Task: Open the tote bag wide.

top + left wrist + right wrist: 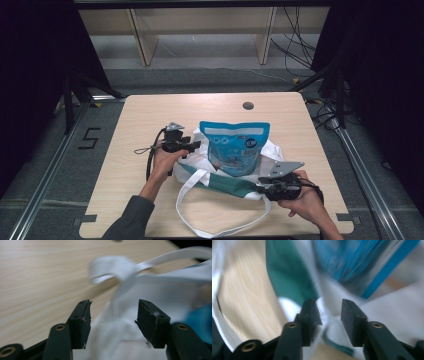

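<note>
A white tote bag (196, 161) with a green band (230, 184) lies on the wooden table (150, 115). A blue snack pouch (235, 147) sticks out of its mouth. My left gripper (196, 145) is at the bag's left rim. In the left gripper view it (113, 312) stands open, with white fabric (150, 290) between the jaws and a handle strap (112, 267) beyond. My right gripper (260, 189) is at the bag's right front corner. In the blurred right gripper view it (331, 311) stands open astride a white fabric edge, near the green band (287, 272) and the pouch (347, 260).
A white handle loop (220, 227) trails toward the table's front edge. A round grommet (248, 105) sits near the far edge. Bare tabletop lies left of and behind the bag. Wooden shelving (200, 30) and cables stand beyond the table.
</note>
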